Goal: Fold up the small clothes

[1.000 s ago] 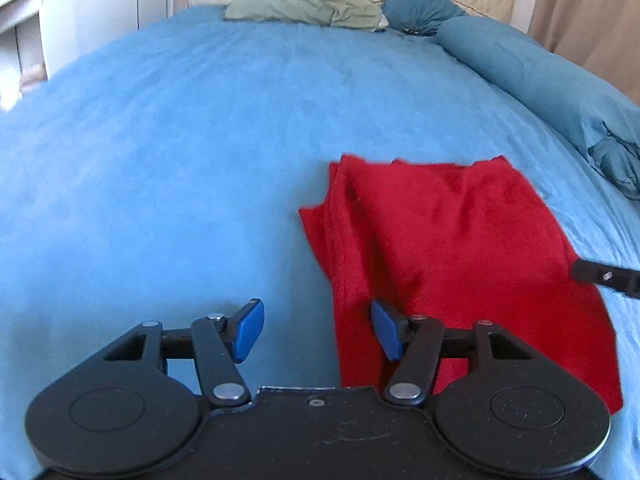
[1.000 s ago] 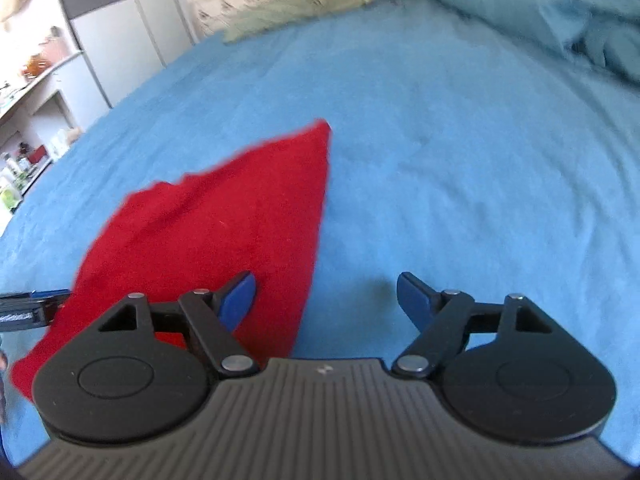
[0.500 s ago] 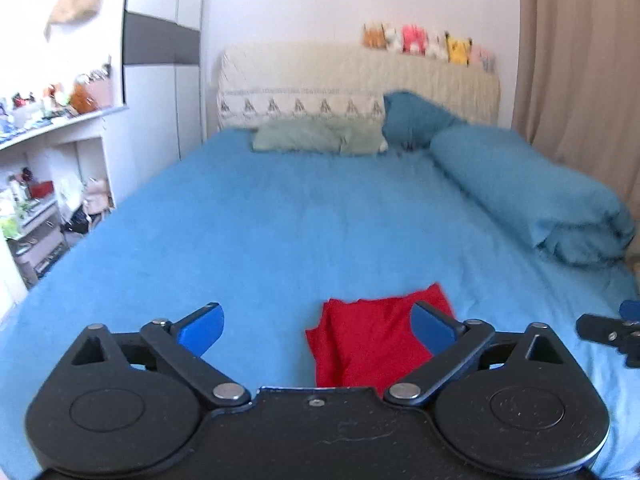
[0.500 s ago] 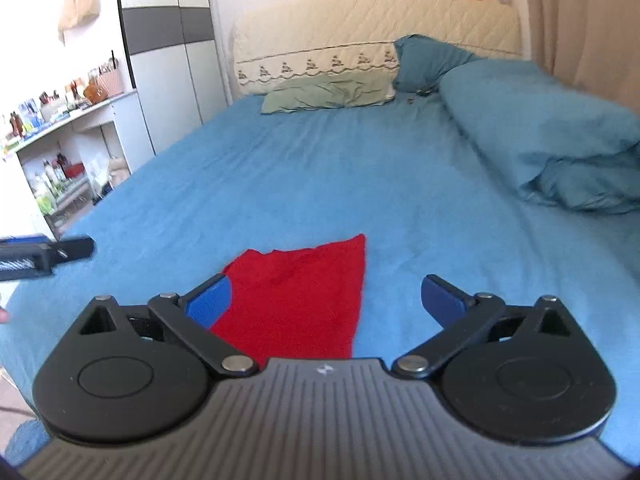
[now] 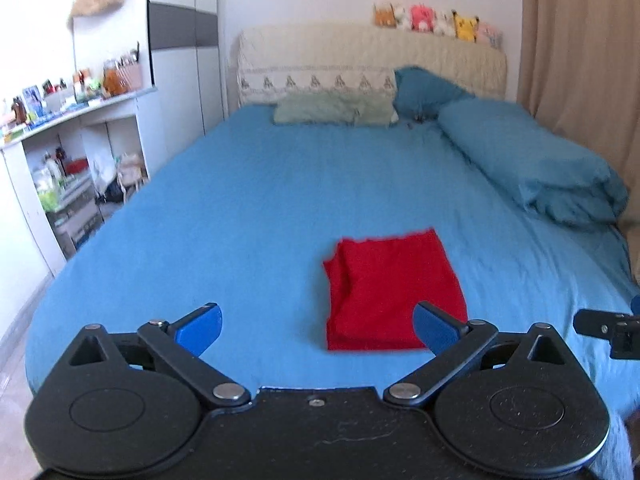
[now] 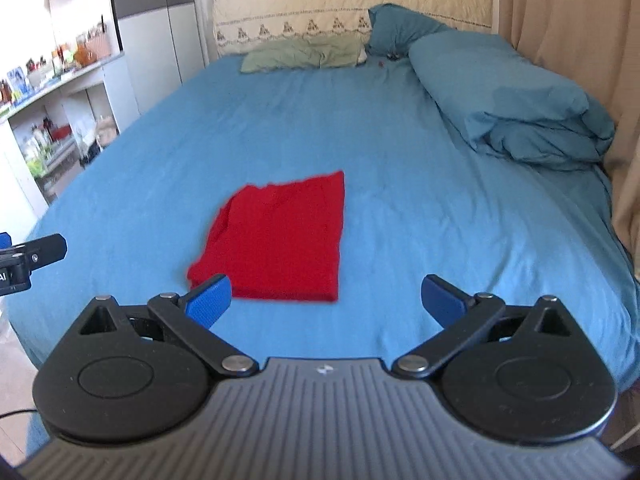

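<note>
A red garment lies folded into a flat rectangle on the blue bed sheet, near the foot of the bed; it also shows in the right wrist view. My left gripper is open and empty, held back above the bed's near edge, clear of the garment. My right gripper is open and empty, likewise pulled back from the garment. The right gripper's tip shows at the right edge of the left wrist view; the left gripper's tip shows at the left edge of the right wrist view.
A rolled blue duvet lies along the bed's right side, with pillows at the headboard. A white shelf unit full of small items stands left of the bed. A beige curtain hangs on the right.
Both grippers have drawn back and up from the red garment, which was close under them a second ago. Their jaws have opened wider. The garment stays folded on the bed.
</note>
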A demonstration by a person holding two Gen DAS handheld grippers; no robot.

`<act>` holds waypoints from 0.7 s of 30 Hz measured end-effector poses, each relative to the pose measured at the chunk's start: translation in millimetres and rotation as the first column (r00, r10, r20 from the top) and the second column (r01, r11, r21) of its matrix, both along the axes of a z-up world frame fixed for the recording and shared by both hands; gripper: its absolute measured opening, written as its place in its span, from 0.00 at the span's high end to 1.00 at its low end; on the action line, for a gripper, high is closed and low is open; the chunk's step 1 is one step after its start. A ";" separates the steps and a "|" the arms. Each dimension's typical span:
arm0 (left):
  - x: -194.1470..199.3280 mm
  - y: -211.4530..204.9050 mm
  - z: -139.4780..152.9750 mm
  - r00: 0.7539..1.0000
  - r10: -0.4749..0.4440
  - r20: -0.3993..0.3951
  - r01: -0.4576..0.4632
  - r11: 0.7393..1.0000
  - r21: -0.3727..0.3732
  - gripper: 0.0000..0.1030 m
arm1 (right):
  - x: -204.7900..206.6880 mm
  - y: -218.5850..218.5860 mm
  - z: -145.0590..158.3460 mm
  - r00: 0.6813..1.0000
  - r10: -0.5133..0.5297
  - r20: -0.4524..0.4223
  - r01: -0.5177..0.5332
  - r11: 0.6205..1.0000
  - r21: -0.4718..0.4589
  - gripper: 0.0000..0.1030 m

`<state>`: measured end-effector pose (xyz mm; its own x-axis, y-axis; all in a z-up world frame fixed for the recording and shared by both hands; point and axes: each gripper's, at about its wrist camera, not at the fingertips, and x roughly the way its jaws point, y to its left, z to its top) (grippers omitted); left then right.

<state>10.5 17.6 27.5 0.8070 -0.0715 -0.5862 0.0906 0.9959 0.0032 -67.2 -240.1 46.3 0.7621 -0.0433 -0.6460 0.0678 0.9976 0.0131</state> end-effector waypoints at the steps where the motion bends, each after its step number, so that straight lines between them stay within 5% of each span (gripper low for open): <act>1: -3.4 -1.0 -2.3 1.000 -0.006 -0.015 0.006 1.000 0.002 0.00 | -2.9 1.3 -3.4 1.000 -0.003 -0.012 0.003 1.000 -0.004 0.00; 9: -13.9 -9.5 -16.4 0.998 -0.038 -0.047 0.040 0.999 0.034 0.00 | -11.2 6.8 -31.5 0.996 -0.022 -0.087 0.021 1.000 -0.002 0.00; 21: -12.2 -21.5 -21.9 0.997 -0.056 -0.055 0.059 0.997 0.047 0.00 | -9.5 2.3 -34.1 0.995 -0.031 -0.097 0.031 1.000 -0.004 0.00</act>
